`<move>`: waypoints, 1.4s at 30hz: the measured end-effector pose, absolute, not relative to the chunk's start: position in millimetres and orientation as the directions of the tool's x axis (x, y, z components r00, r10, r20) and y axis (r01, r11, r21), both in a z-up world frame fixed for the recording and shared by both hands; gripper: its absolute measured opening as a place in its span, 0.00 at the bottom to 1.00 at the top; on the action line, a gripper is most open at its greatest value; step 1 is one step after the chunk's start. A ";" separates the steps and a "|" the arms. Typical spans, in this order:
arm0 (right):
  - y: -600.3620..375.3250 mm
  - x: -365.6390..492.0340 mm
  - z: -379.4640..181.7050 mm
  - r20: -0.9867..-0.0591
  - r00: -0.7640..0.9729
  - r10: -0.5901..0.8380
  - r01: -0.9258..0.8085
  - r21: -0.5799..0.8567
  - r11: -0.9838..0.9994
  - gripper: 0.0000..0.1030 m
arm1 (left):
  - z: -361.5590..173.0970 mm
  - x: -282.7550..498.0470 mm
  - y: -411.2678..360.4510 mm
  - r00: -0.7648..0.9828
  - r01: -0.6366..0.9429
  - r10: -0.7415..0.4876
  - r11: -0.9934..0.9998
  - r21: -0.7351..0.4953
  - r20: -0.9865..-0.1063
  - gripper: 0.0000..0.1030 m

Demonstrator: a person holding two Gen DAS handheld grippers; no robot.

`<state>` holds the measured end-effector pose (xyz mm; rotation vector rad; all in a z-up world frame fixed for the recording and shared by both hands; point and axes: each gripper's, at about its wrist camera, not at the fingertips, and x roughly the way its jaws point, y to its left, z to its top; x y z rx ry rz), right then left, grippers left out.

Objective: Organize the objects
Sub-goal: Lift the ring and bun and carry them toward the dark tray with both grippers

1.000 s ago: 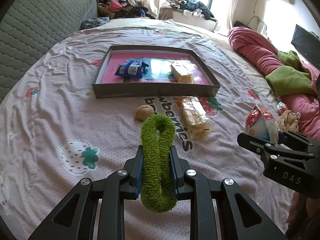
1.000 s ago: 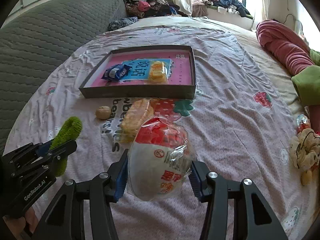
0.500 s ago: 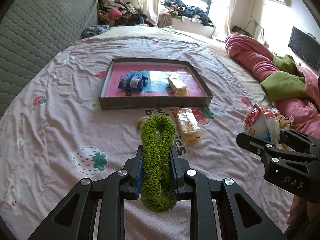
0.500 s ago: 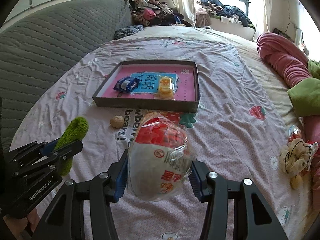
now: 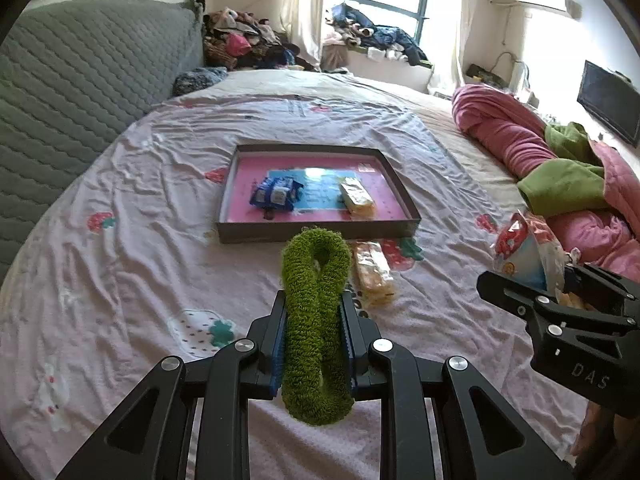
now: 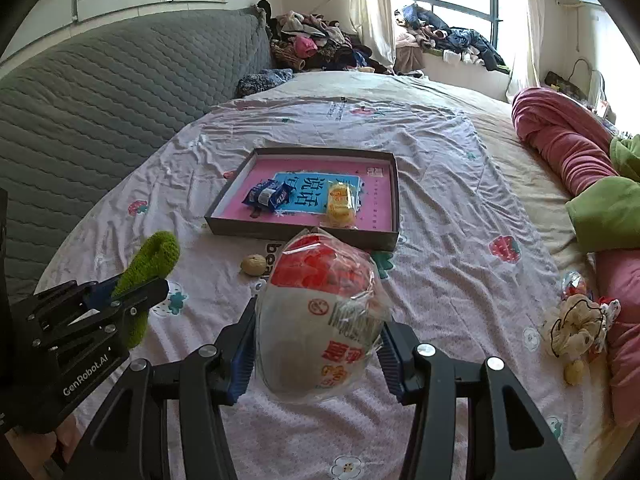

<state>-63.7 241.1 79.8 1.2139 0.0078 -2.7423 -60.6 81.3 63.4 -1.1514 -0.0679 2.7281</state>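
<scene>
Green fuzzy loop (image 5: 316,320) pinched in your left tongs (image 5: 314,336), folded flat between the pads, both ends sticking out free; clear of the bed. Bagged snack (image 6: 320,316), red-and-white wrapper, clamped in your right tongs (image 6: 318,344); jaws stand partway apart around its bulk, film crinkling at the right pad.

Shallow grey tray (image 5: 320,232) with pink floor lies ahead on the bedsheet (image 5: 120,280); already in it a blue packet (image 5: 276,194) and a yellow packet (image 5: 357,199), side by side, apart. Just in front of the tray's near wall: a clear-wrapped bread pack (image 5: 374,276) on the sheet, and a small round bun (image 6: 253,265) near it. Pink and green bedding (image 5: 560,176) heaped well off to the right.

Risks, as judged from here:
- snack bag is slick and puffy; it may slip out if you tilt or loosen early;
- loop is soft; a loose end could catch the tray wall and drag the light tray over the sheet;
- both loads head for one tray; your tongs may knock each other, or land on the packets already inside;
- wrinkled sheet gives poor footing; tray may tip if pressed on its rim.
</scene>
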 end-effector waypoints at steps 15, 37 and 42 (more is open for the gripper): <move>227.9 -62.9 109.2 -0.707 -0.693 -0.138 0.156 0.040 -0.987 0.51 | 95.8 -60.5 72.0 -0.719 -0.130 0.165 -0.986 -0.102 -0.675 0.23; 228.9 -92.4 129.1 -0.681 -0.719 -0.139 0.167 0.025 -0.986 0.51 | 116.5 -99.3 72.3 -0.735 -0.107 0.136 -0.991 -0.085 -0.664 0.23; 233.2 -104.3 126.5 -0.683 -0.716 -0.144 0.167 0.033 -0.985 0.51 | 115.8 -113.7 78.9 -0.733 -0.110 0.138 -0.990 -0.084 -0.666 0.23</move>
